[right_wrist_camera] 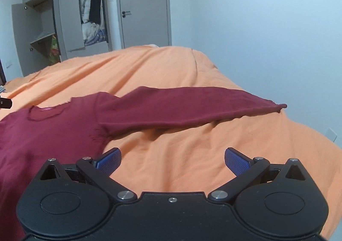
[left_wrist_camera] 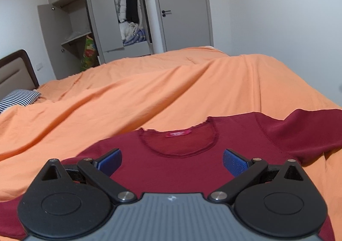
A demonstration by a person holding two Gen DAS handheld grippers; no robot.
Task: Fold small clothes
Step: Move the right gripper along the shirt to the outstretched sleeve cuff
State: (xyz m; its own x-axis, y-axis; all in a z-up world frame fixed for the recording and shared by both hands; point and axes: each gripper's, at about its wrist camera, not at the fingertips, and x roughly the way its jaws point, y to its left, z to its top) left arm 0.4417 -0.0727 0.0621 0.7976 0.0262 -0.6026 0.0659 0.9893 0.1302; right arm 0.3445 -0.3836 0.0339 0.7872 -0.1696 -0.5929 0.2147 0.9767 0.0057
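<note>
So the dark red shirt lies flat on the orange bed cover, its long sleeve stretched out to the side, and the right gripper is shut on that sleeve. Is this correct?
Not quite. The right gripper is open, its jaws spread wide over bare orange bed cover, holding nothing. The sleeve lies untouched ahead of it. The right wrist view shows this. The dark red shirt does lie flat, sleeve stretched out.

Black linkages, blue-padded fingers (left_wrist_camera: pixel 234 163)

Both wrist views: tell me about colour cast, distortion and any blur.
Left wrist view: neutral white walls, strong fisheye bending of the door, dark corners; the shirt is a bit soft near its left edge. Right wrist view: a clear blue cast on the wall, the same barrel bending, the sleeve fairly sharp with a soft shadow beneath on the orange bedspread.
</note>
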